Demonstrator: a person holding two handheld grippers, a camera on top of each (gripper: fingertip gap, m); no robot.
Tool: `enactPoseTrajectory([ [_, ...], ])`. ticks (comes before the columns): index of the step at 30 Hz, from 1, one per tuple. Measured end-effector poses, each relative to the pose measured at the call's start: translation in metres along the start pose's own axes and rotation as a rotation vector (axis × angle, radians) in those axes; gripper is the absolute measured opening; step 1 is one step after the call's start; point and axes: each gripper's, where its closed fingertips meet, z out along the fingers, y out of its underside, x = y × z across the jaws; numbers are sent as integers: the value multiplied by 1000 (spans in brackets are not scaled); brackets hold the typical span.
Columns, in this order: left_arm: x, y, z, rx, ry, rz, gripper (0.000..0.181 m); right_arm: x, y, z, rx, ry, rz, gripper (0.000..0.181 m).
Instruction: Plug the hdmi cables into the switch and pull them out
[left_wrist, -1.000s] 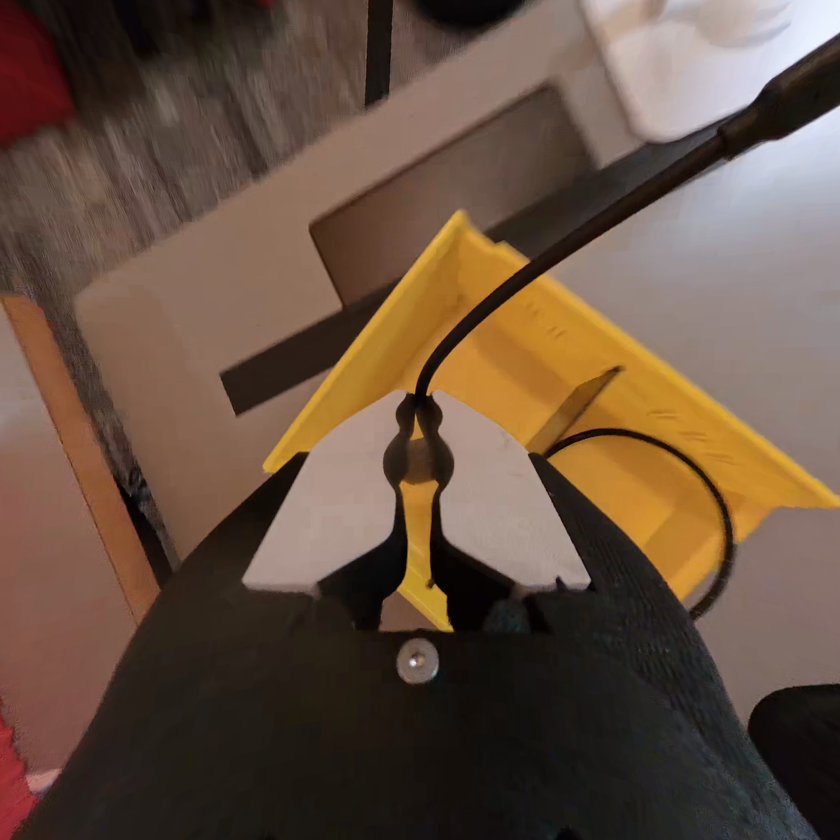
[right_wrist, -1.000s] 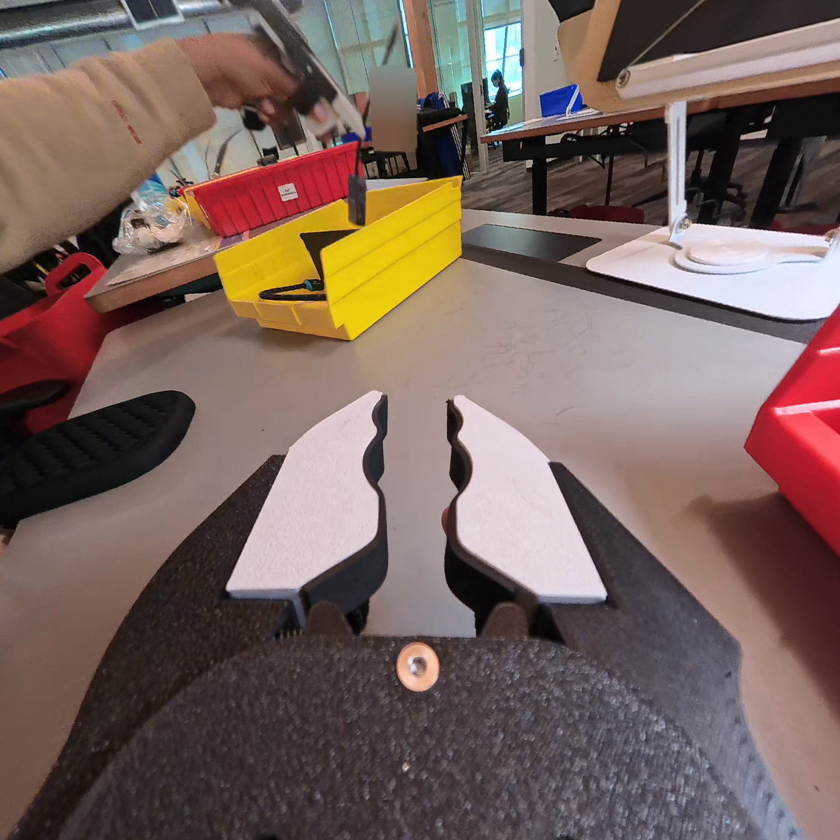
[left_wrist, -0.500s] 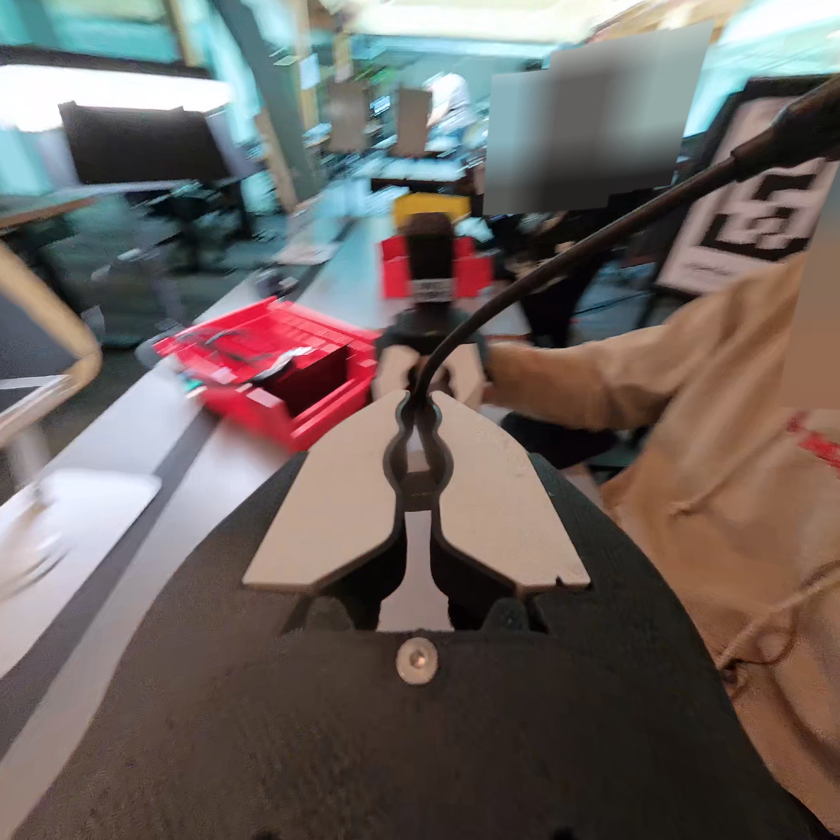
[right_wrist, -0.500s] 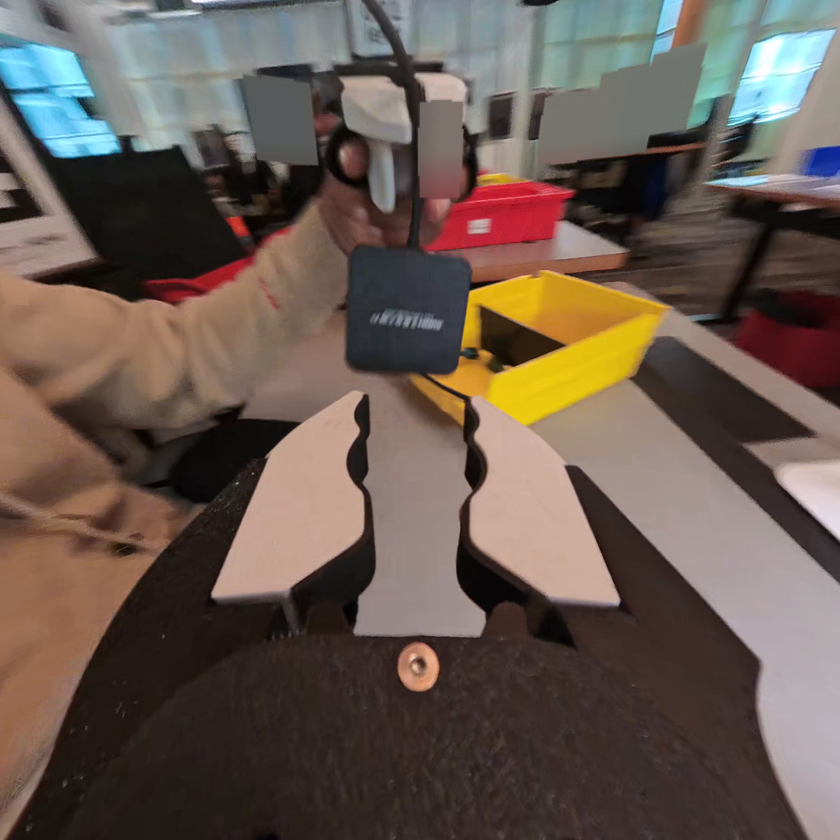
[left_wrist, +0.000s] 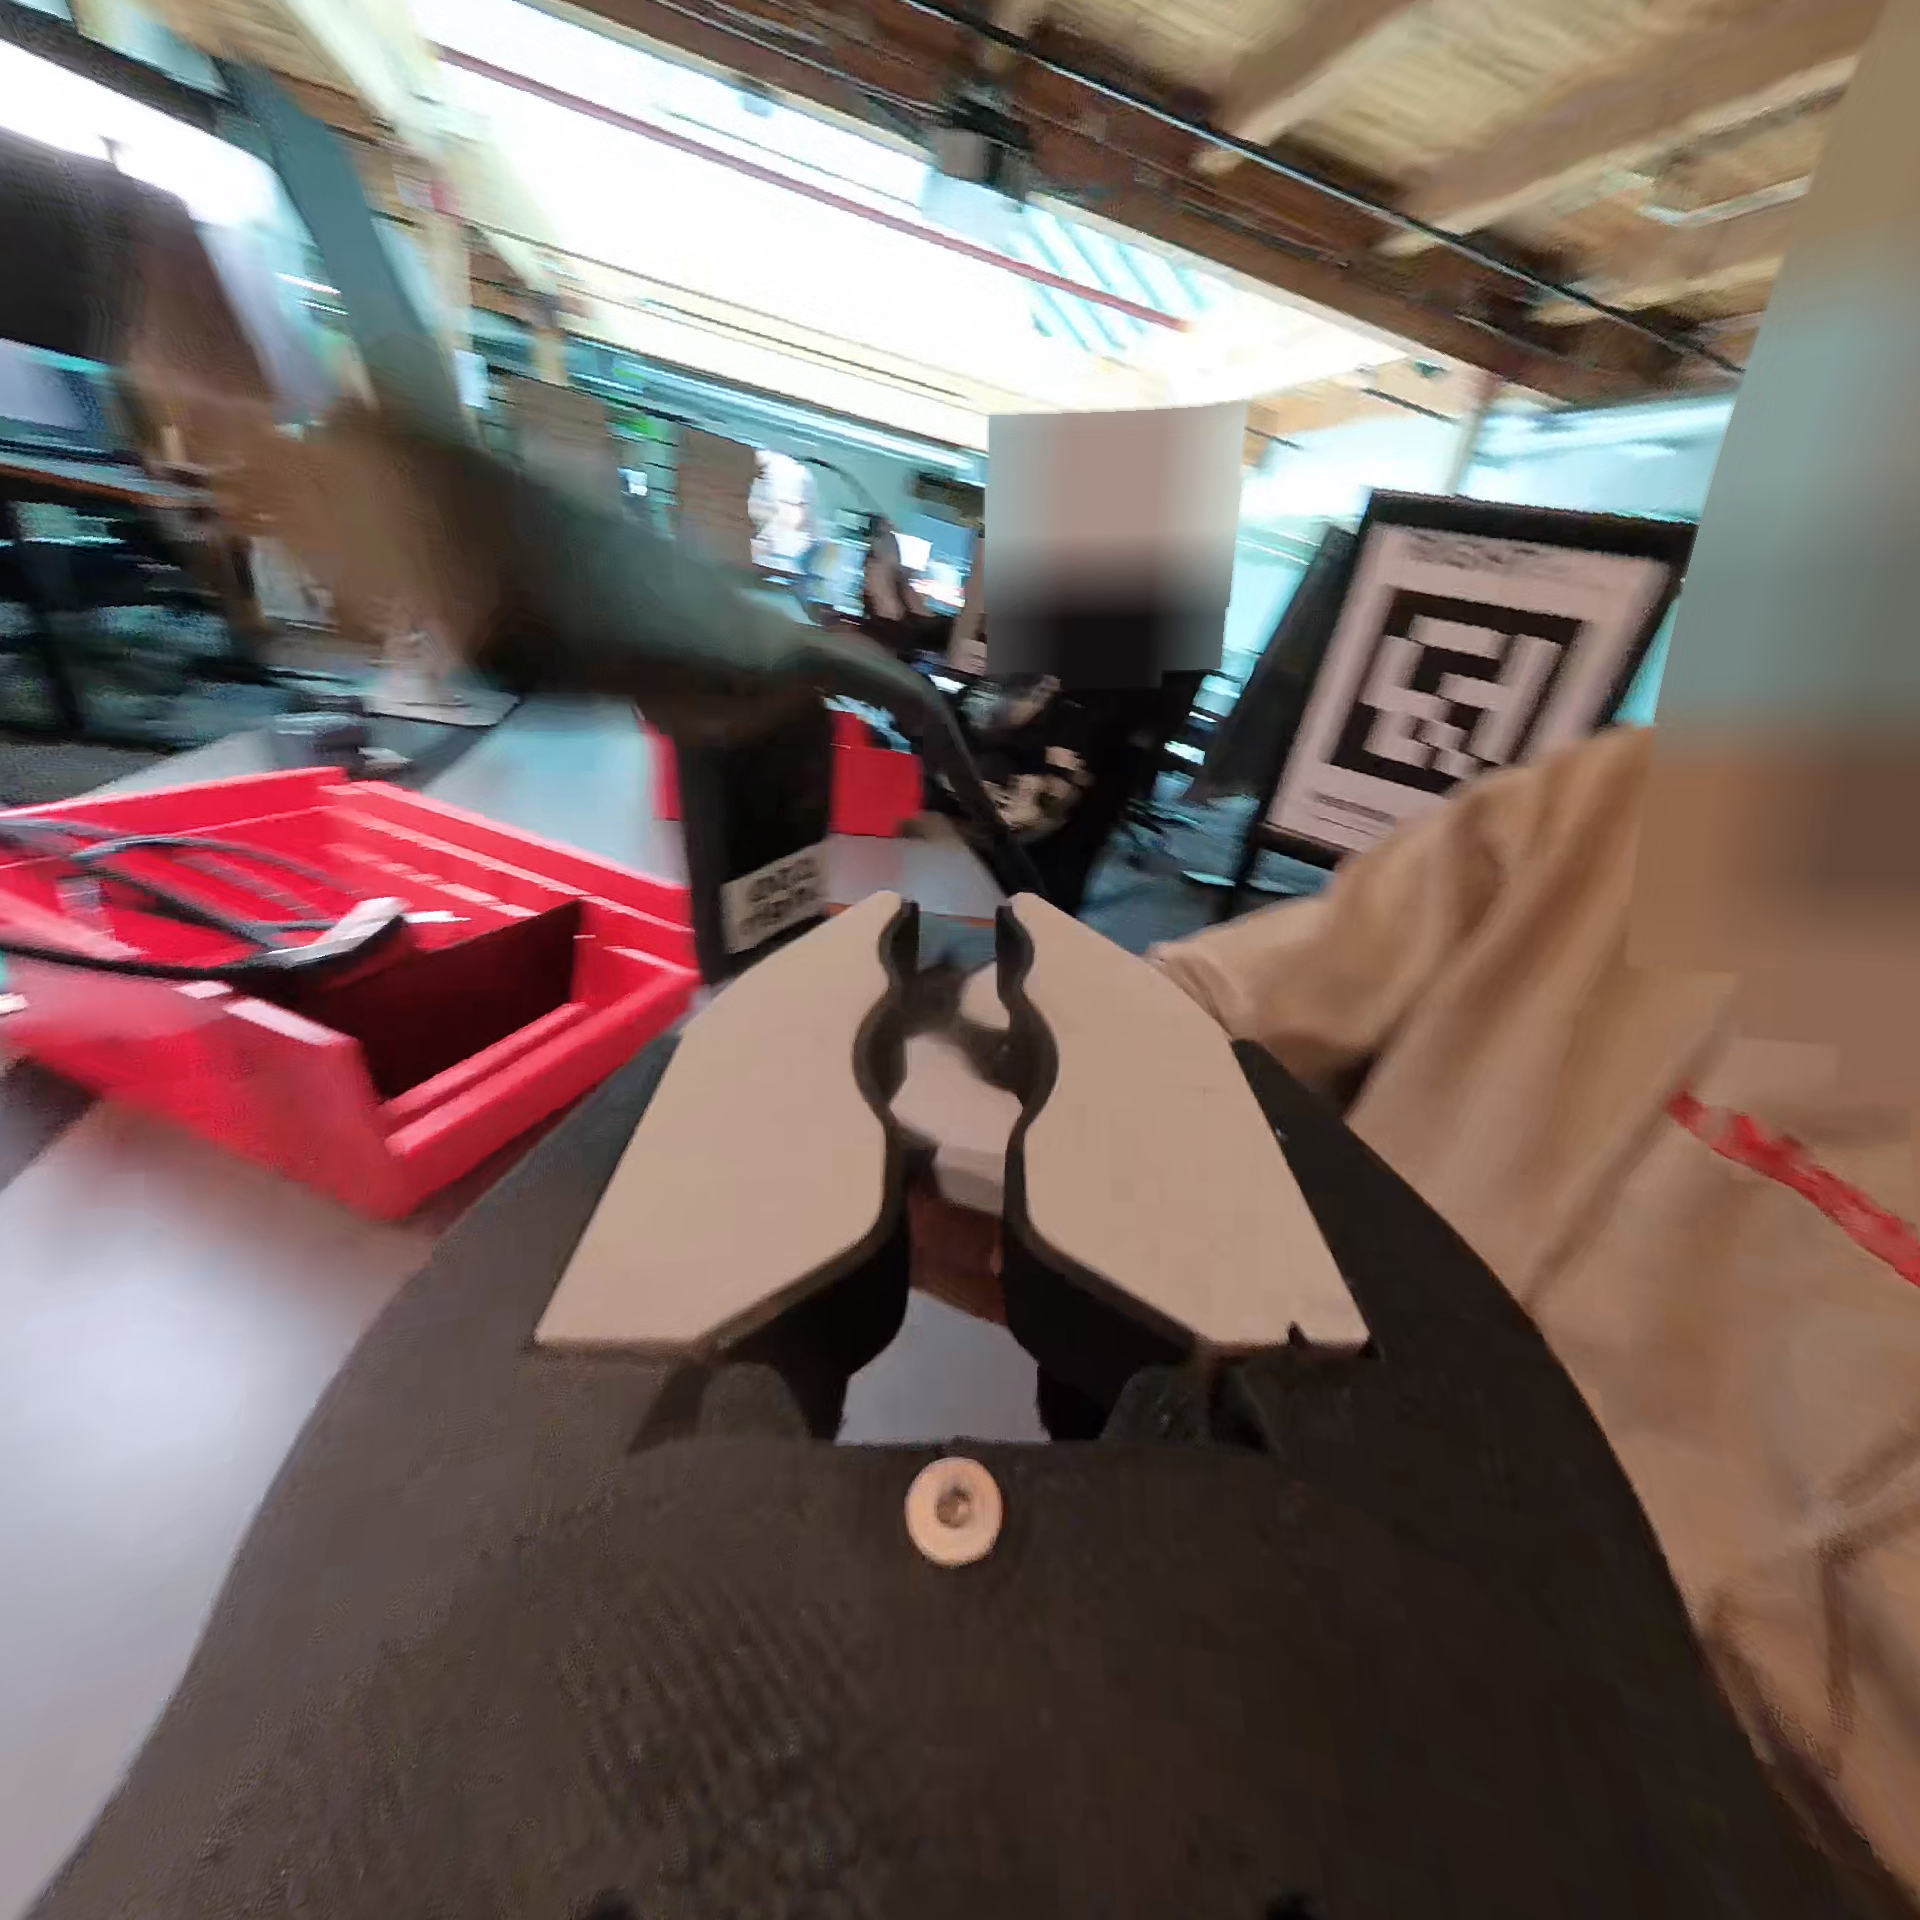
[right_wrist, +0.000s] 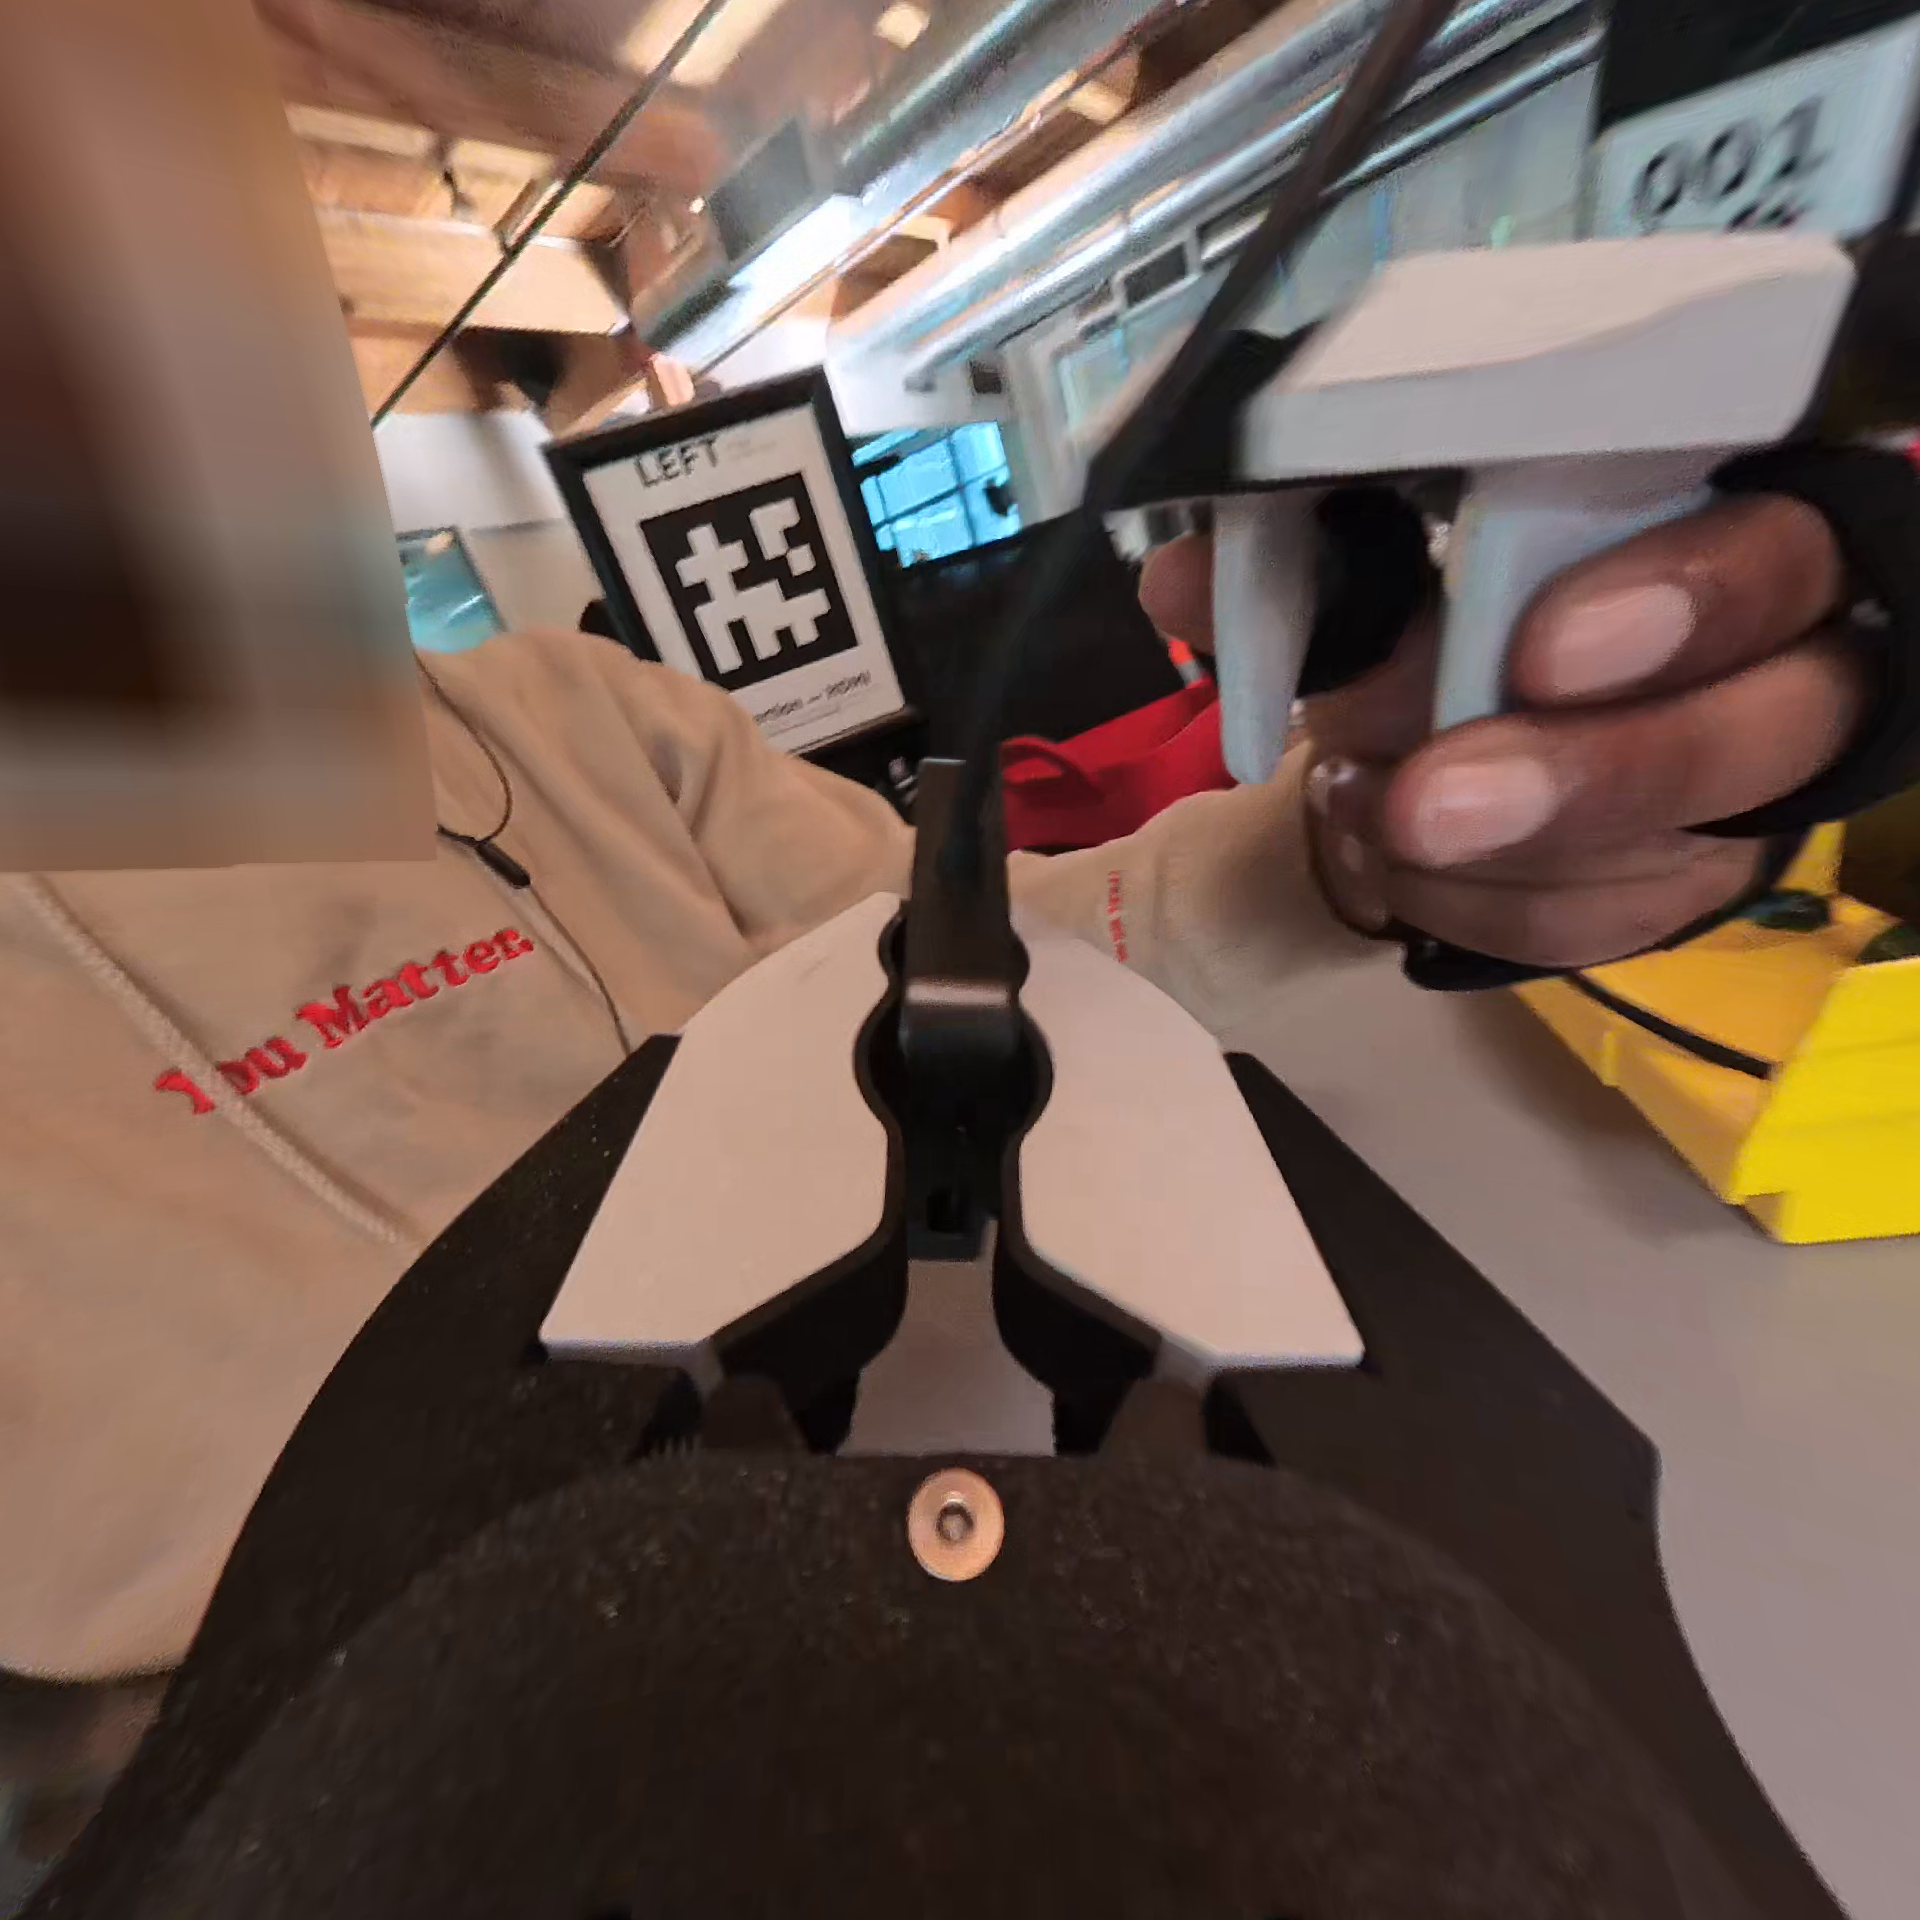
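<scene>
My right gripper (right_wrist: 956, 925) is shut on the black HDMI switch (right_wrist: 956, 1049), which stands edge-on between the fingers, held above the table. Its thin black cable (right_wrist: 1226, 301) rises from the switch's far end past the left gripper, whose handle a hand (right_wrist: 1621, 707) holds at upper right. In the left wrist view my left gripper (left_wrist: 951, 920) has its fingers parted. The cable (left_wrist: 961, 790) curves down just beyond the tips, not pinched. The view there is blurred.
A red bin (left_wrist: 343, 1101) holding black cables sits on the grey table at left. A yellow bin (right_wrist: 1849, 1122) with a cable stands at the right. The person's beige sleeve (left_wrist: 1558, 1039) is close on the right. A marker board (left_wrist: 1455, 686) stands behind. The gap from one gripper's tips to the other's is roughly 9 cm.
The left gripper swung away from the yellow bin, carrying the switch by its cable to the right gripper. The right gripper closed on the switch. The left fingers have parted from the cable.
</scene>
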Motion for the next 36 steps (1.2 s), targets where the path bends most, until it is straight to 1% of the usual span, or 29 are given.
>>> enactPoseTrajectory([
  [1, -10, -3, -4, 20, -65, -1, 18, 1, -6, -6, 25, 31, -35, 13],
  [2, -14, -5, -9, 36, -90, -8, 22, 3, -12, -12, 48, 77, -72, 13],
  [4, -12, -5, -13, 42, -67, -46, 27, 4, -29, -24, 90, 168, -143, 13],
  [6, -7, -3, -11, 23, -57, -41, 28, -2, -50, -35, 160, 230, -225, 13],
  [9, 2, 6, 5, -67, -72, 46, 28, -7, -72, -51, 194, 348, -321, 13],
  [11, 5, 11, 18, -134, -118, 128, 26, -9, -79, -59, 188, 418, -374, 14],
  [13, 7, 10, 29, -157, -169, 187, 22, -12, -84, -61, 185, 448, -394, 13],
  [15, 7, 8, 36, -166, -211, 209, 15, -12, -86, -61, 173, 473, -408, 14],
  [18, 3, 7, 36, -182, -257, 255, 14, -10, -85, -60, 160, 500, -420, 13],
  [21, 2, 6, 31, -184, -262, 298, 14, -6, -81, -61, 107, 540, -444, 15],
  [23, 3, 6, 25, -186, -245, 325, 14, -4, -76, -61, 33, 572, -474, 15],
  [26, 3, 7, 15, -174, -219, 306, 14, -1, -64, -63, -87, 619, -509, 18],
  [28, 1, 8, 13, -171, -215, 296, 14, 4, -60, -63, -141, 661, -532, 19],
  [30, -2, 10, 12, -175, -219, 295, 14, 10, -56, -65, -182, 702, -546, 17],
  [33, -6, 13, 11, -173, -228, 300, 15, 14, -54, -67, -204, 724, -546, 16],
  [36, -15, 22, 7, -220, -264, 288, 16, 18, -50, -69, -253, 757, -567, 14],
])
